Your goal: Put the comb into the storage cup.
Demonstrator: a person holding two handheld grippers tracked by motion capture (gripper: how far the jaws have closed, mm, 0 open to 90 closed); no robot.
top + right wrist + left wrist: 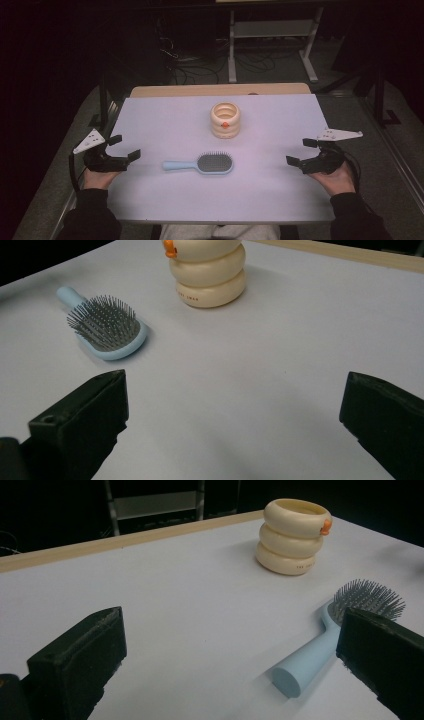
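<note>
**Approach and Grasp of the Hairbrush Handle**

The hairbrush [200,163] lies flat on the table [280,200], bristles up, near the centre and slightly toward the near edge. Its pale blue handle points left and its dark bristle pad points right. The cream ringed holder [225,120] stands upright farther back, well apart from the brush.

The left gripper [123,150] rests at the left edge of the table with its jaws spread wide and nothing between them. The right gripper [300,152] rests at the right edge, likewise wide open and empty.

Recommended procedure, as judged from the layout:

1. Use the left gripper; the handle end lies nearest to it.
2. Align the jaws across the handle, not along it.
3. Descend until both pads straddle the round handle just above the table surface.
4. Close on the handle midway along its length; a grip at the rounded tip is likely to slip.
5. Keep clear of the bristles.
</note>
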